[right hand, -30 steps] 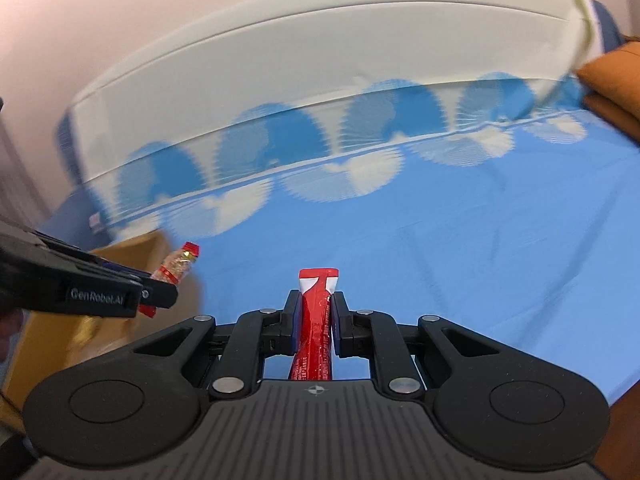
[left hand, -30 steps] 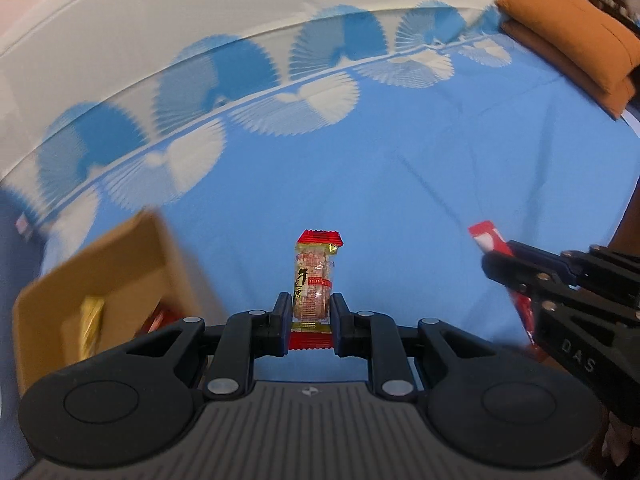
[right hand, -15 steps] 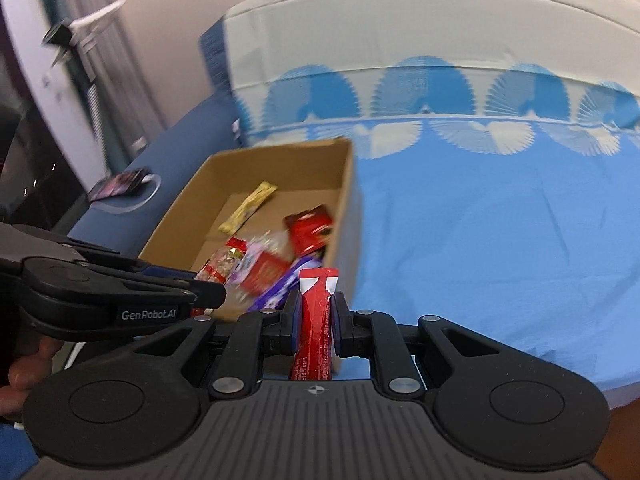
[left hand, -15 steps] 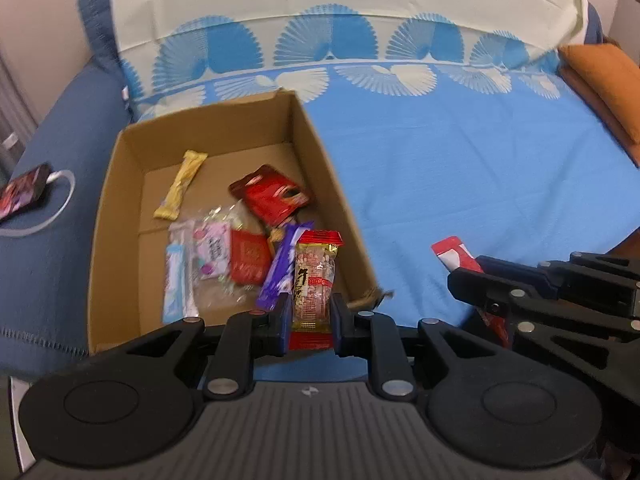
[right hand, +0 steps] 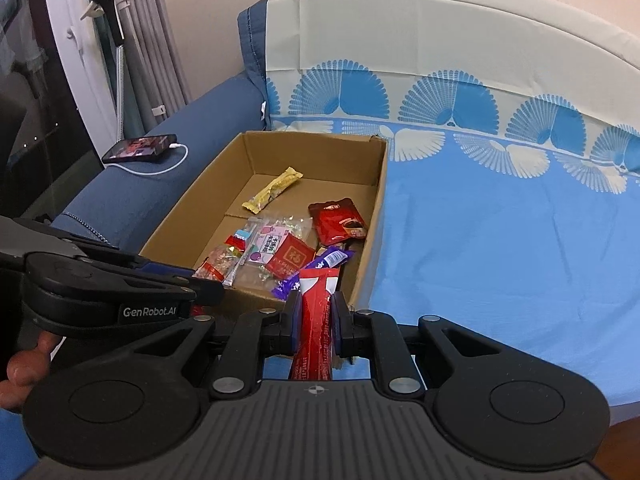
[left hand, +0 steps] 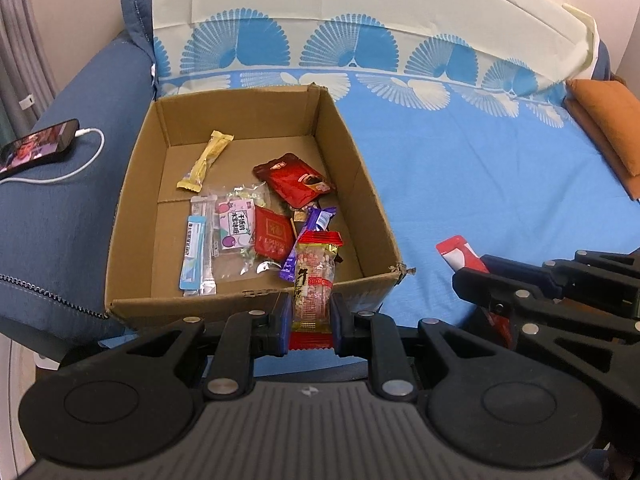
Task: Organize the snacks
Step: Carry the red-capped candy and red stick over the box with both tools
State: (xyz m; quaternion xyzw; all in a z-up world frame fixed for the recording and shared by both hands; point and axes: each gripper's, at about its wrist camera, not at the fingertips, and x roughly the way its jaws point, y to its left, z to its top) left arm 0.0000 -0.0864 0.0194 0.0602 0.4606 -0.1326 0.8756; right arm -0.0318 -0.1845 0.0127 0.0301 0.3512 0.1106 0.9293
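An open cardboard box (left hand: 372, 200) (right hand: 378, 200) sits on the blue bedsheet with several snack packets inside, among them a yellow bar (left hand: 205, 162) and a dark red pouch (left hand: 294, 178). My left gripper (left hand: 310, 316) is shut on a clear, red-ended snack packet (left hand: 314, 280), held over the box's near wall. My right gripper (right hand: 316, 314) is shut on a red stick packet (right hand: 316, 312), just short of the box's near right corner. In the left wrist view the right gripper (left hand: 492, 276) appears at the right with the red stick (left hand: 460, 252).
A phone (left hand: 38, 148) on a white charging cable lies on the dark blue sofa arm left of the box. An orange cushion (left hand: 608, 120) rests at the far right of the bed. A hand (right hand: 24, 364) holds the left gripper.
Both grippers swung left from over the bare sheet to the box, each keeping its packet. The box went from the left edge of view to in front of both grippers.
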